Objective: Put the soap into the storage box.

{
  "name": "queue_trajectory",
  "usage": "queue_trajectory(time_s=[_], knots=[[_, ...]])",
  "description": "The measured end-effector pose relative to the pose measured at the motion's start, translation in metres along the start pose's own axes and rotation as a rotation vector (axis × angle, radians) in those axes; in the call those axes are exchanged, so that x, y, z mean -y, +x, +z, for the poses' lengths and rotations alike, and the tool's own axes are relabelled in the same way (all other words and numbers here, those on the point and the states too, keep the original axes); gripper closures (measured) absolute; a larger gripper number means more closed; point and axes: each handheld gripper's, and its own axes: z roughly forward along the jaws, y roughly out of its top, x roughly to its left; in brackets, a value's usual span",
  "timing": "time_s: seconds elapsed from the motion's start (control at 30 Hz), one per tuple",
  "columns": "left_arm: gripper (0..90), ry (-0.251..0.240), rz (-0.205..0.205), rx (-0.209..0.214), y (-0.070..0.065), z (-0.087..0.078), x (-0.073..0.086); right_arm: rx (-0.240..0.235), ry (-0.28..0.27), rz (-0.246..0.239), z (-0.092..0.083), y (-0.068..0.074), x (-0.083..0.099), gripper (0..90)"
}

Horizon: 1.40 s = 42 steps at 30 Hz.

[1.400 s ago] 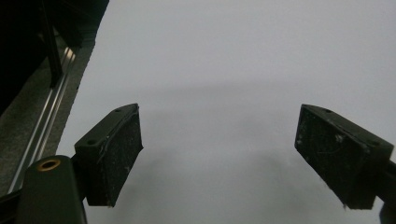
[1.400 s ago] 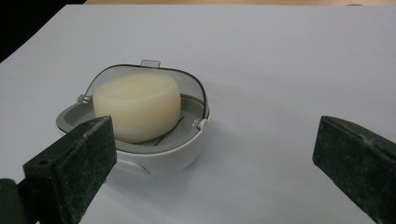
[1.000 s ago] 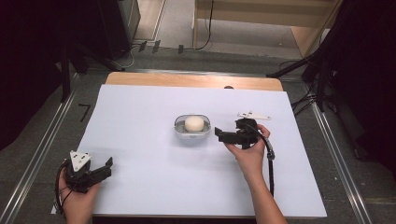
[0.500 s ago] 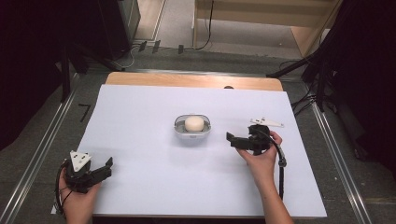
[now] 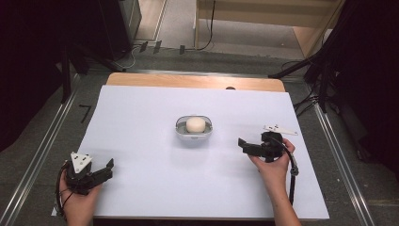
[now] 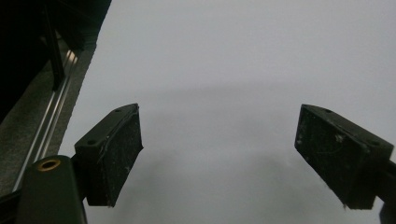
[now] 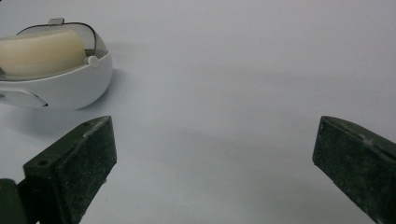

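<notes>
Right gripper (image 5: 242, 144): your jaws are spread wide and hold nothing; they point toward the middle of the table, low over the white table cover (image 5: 141, 122).
Left gripper (image 5: 109, 168): also spread and empty, near the front left corner, well apart from the work.
Soap dish (image 5: 194, 132): a small white dish in the middle of the cover, near your right gripper but not touching it.
Soap bar (image 5: 195, 124): a cream, rounded bar that lies inside the dish.
Handling: the bar is probably stiff, light and a little slippery; the dish looks like smooth, hard plastic.
Where to hold: I think you should close on the two long sides of the bar, above the rim (image 7: 70, 70), with gentle pressure.
</notes>
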Motion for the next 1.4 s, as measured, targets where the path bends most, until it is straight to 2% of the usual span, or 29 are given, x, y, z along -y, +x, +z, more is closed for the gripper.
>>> queue_trajectory(time_s=[0.57, 0.67, 0.83, 1.03, 1.4], knots=[[15.9, 0.001, 0.002, -0.002, 0.0, 0.0, 0.0, 0.038, -0.008, 0.03, -0.015, -0.028, 0.022, 0.8], [15.9, 0.0, 0.001, -0.002, 0.0, 0.0, 0.0, 0.066, -0.009, 0.04, -0.017, -0.031, 0.026, 4.2], [15.9, 0.001, 0.002, -0.002, 0.0, 0.0, 0.0, 0.065, -0.014, 0.05, -0.021, -0.039, 0.033, 3.2], [15.9, 0.002, 0.001, -0.004, 0.0, 0.0, 0.0, 0.064, -0.029, 0.06, -0.031, -0.049, 0.04, 2.3], [15.8, -0.001, -0.001, -0.001, 0.0, 0.0, 0.0, 0.094, -0.059, 0.068, -0.051, -0.07, 0.054, 2.1]])
